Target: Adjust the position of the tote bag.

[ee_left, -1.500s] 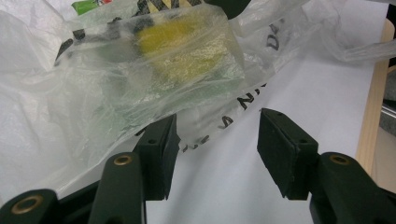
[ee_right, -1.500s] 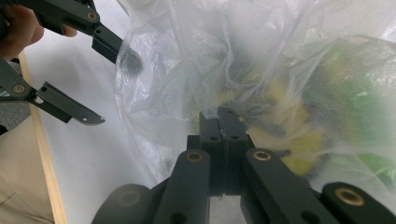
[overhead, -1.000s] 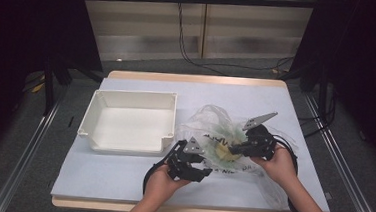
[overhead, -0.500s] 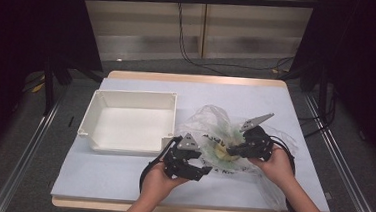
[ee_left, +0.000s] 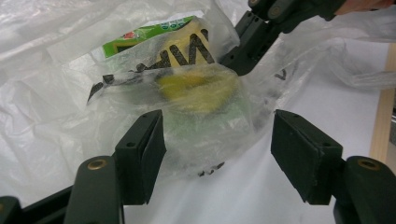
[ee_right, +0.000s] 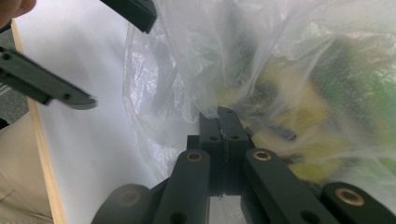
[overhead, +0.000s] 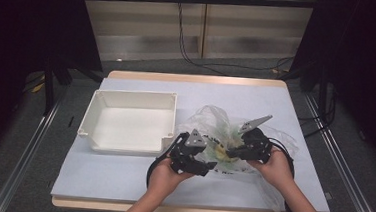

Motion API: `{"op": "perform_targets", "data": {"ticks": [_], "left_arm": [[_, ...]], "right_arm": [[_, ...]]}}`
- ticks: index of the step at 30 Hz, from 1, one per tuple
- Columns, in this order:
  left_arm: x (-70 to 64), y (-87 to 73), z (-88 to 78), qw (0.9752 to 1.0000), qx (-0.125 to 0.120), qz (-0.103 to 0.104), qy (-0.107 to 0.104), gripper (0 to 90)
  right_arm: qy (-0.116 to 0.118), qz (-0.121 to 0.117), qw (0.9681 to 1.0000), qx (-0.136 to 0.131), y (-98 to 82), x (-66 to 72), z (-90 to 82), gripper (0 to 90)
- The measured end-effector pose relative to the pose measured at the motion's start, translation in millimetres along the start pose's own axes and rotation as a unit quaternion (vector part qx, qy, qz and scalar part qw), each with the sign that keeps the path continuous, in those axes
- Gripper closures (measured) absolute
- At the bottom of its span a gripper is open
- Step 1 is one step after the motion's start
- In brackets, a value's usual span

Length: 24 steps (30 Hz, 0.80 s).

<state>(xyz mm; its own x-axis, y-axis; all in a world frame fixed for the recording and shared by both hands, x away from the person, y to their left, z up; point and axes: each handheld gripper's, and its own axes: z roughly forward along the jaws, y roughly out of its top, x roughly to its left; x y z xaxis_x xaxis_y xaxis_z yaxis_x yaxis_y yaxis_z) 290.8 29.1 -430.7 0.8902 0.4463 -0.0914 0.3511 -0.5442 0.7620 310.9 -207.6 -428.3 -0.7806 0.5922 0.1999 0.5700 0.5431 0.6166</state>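
**Bag pinched on the right, left tongs parted**

My right tongs (ee_right: 223, 116) are clamped flat together on a fold of the clear plastic bag (overhead: 214, 125); film is bunched right at their tips. My left tongs (ee_left: 217, 151) have just been opening, and their pads now stand apart on either side of a bulge of the bag without pressing it.

The bag is thin, crinkled and see-through, with black lettering printed on it. Inside I can make out a yellow lump (ee_left: 198, 88) and a packet with a green label (ee_left: 149, 31); what exactly they are I cannot tell through the film.

The bag lies on the desk (overhead: 120, 181), right of centre, just beside an empty white tray (overhead: 127, 127). The desk has a pale top with a wooden edge. Beyond it there is grey floor, dark curtains at both sides and cables hanging down a light wall.
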Motion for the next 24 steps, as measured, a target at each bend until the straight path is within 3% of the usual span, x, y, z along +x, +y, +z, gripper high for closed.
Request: {"op": "perform_targets", "data": {"ticks": [5, 12, 15, 17, 19, 20, 22, 24], "left_arm": [[0.2, -0.3, 10.3, 0.9999, 0.014, 0.003, -0.008, 35.4], [0.1, -4.5, 27.0, 0.9995, 0.031, 0.009, 0.003, 35.5], [0.6, -5.3, 31.7, 0.9995, 0.029, 0.009, 0.003, 38.4], [1.8, -4.7, 32.4, 0.9989, 0.044, 0.016, 0.008, 41.3], [1.9, -5.6, 34.2, 0.9991, 0.039, 0.013, 0.008, 44.9], [2.0, -5.5, 34.2, 0.9987, 0.048, 0.017, 0.008, 47.0], [1.4, -6.1, 36.1, 0.9989, 0.047, 0.007, 0.008, 49.2], [2.5, -6.9, 37.8, 0.9986, 0.051, 0.011, 0.004, 52.3]], "right_arm": [[-0.004, 0.002, 1.0000, 0.002, -0.7, 1.2, -1.4, 90.0], [-0.002, 0.008, 1.0000, 0.003, -0.9, 3.1, -1.7, 90.0], [-0.003, 0.009, 0.9999, 0.004, -1.3, 3.6, -1.1, 90.0], [-0.002, 0.011, 0.9999, 0.004, -1.7, 3.3, -0.4, 90.0], [-0.002, 0.016, 0.9999, 0.006, -1.8, 2.7, 0.3, 90.0], [-0.002, 0.016, 0.9999, 0.004, -1.8, 2.6, 1.1, 90.0], [0.002, 0.015, 0.9999, 0.002, -1.0, 2.8, 2.4, 90.0], [0.002, 0.013, 0.9999, 0.004, 0.3, 3.6, 3.6, 90.0]]}}
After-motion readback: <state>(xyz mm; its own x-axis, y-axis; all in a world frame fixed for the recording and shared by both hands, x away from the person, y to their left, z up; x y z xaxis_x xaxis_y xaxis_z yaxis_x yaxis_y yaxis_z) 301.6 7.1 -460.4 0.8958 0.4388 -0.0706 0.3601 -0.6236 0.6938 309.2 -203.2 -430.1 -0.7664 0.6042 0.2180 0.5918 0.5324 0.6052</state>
